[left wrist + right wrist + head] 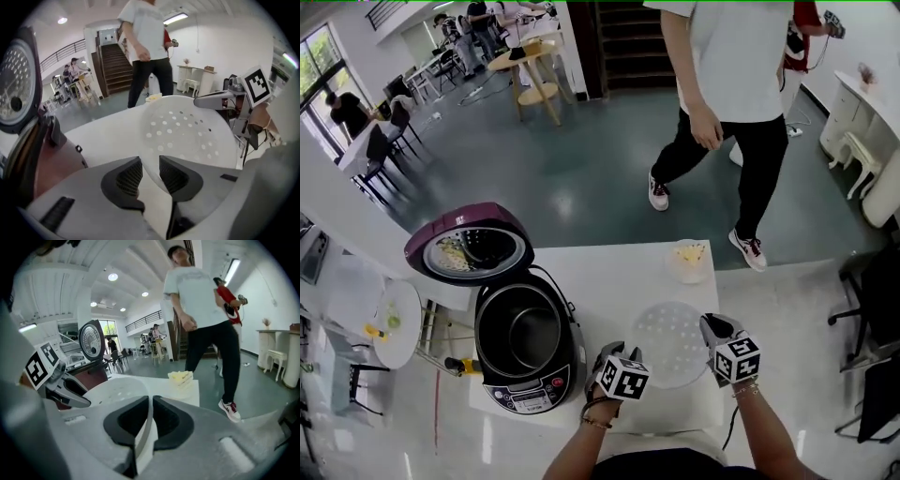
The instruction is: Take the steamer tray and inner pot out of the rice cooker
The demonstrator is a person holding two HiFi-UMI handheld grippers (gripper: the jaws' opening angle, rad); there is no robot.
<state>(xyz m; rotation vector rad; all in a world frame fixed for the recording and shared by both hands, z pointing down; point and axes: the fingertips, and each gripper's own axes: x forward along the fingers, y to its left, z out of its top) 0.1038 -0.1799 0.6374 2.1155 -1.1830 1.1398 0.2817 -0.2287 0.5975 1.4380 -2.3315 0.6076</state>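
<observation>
Left gripper (612, 353) clamped on tray (673, 339) rim nearest cooker (546, 380), right gripper (713, 330) pinching the opposite rim, tray just right of cooker, pot (517, 333) inside cooker.

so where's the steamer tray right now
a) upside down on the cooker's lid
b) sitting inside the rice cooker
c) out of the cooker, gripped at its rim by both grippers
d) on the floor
c: the steamer tray is over the white table beside the rice cooker, its rim pinched by the left gripper and the right gripper.
</observation>
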